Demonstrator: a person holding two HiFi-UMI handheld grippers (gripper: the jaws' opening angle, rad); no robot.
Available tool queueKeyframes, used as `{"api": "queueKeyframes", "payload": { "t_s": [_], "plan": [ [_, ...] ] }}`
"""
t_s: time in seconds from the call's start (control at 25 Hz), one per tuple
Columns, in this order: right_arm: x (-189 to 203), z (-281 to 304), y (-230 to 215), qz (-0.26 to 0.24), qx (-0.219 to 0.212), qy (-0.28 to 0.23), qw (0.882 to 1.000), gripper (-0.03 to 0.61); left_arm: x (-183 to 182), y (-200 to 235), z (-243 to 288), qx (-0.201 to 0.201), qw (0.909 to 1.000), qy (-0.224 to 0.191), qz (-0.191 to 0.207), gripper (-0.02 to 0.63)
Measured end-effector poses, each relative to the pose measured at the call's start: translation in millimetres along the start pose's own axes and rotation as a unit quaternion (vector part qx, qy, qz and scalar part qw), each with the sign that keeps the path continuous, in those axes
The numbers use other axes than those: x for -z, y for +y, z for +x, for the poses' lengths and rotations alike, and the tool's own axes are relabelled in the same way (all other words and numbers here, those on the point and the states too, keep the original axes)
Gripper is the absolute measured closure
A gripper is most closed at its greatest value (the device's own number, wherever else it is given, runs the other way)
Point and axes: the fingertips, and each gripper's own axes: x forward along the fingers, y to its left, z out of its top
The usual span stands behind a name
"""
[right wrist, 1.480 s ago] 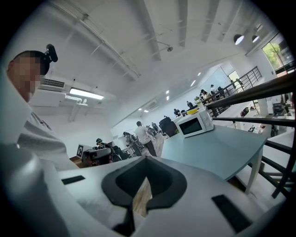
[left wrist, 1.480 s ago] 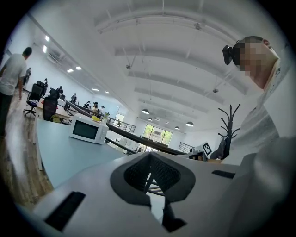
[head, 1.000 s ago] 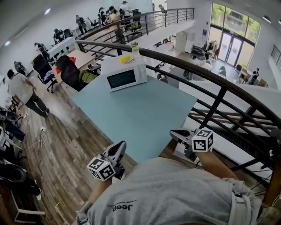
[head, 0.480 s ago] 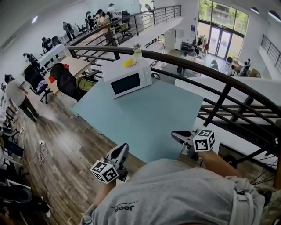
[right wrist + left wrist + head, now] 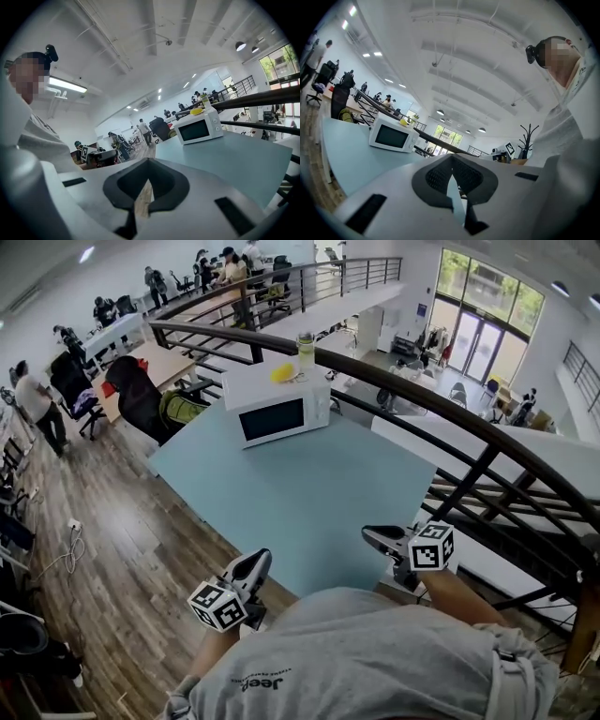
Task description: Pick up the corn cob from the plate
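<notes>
A yellow thing that looks like the corn cob [image 5: 282,372] lies on top of a white microwave [image 5: 281,409] at the far end of the light blue table [image 5: 300,493]; I cannot make out a plate under it. It also shows small in the left gripper view [image 5: 404,122] and the right gripper view [image 5: 197,111]. My left gripper [image 5: 253,564] hangs at the table's near edge, shut and empty [image 5: 452,161]. My right gripper [image 5: 371,535] is over the table's near right corner, also shut with nothing in it [image 5: 147,164]. Both are far from the microwave.
A clear bottle [image 5: 306,348] stands on the microwave beside the yellow thing. A dark railing [image 5: 441,399] curves behind and to the right of the table, with a drop beyond. Wooden floor [image 5: 122,521], office chairs [image 5: 141,395] and people lie to the left.
The head view has swung a little, and the table and microwave sit slightly differently in the frame. Both grippers stay shut near the table's near edge, carried along with the person.
</notes>
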Motion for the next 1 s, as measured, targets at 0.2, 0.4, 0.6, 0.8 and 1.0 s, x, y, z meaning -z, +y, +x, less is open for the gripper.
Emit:
{"api": "queueKeyframes", "payload": {
  "t_s": [0.2, 0.4, 0.6, 0.8, 1.0],
  "plan": [
    [-8.0, 2.9, -38.6, 0.006, -0.033, 0.001, 0.999, 0.563, -4.8, 0.4, 36.9, -0.032, 0.9994, 0.013, -0.003, 0.597],
    [-9.6, -7.3, -108.7, 0.021, -0.058, -0.002, 0.998, 0.563, -3.0, -15.7, 92.1, -0.071, 0.9964, 0.044, 0.013, 0.597],
    [-21.8, -10.2, -166.3, -0.013, -0.064, 0.015, 0.998, 0.563, -17.4, -17.0, 132.9, -0.109, 0.9923, 0.051, 0.029, 0.597],
    [-38.8, 16.4, -192.4, -0.023, -0.064, 0.011, 0.998, 0.563, -49.2, 26.8, 146.7, -0.141, 0.9858, 0.045, 0.079, 0.597],
    [-90.1, 58.5, -206.5, -0.058, -0.038, -0.004, 0.998, 0.563, -106.7, 93.2, 167.9, -0.146, 0.9819, 0.032, 0.117, 0.597]
  ]
}}
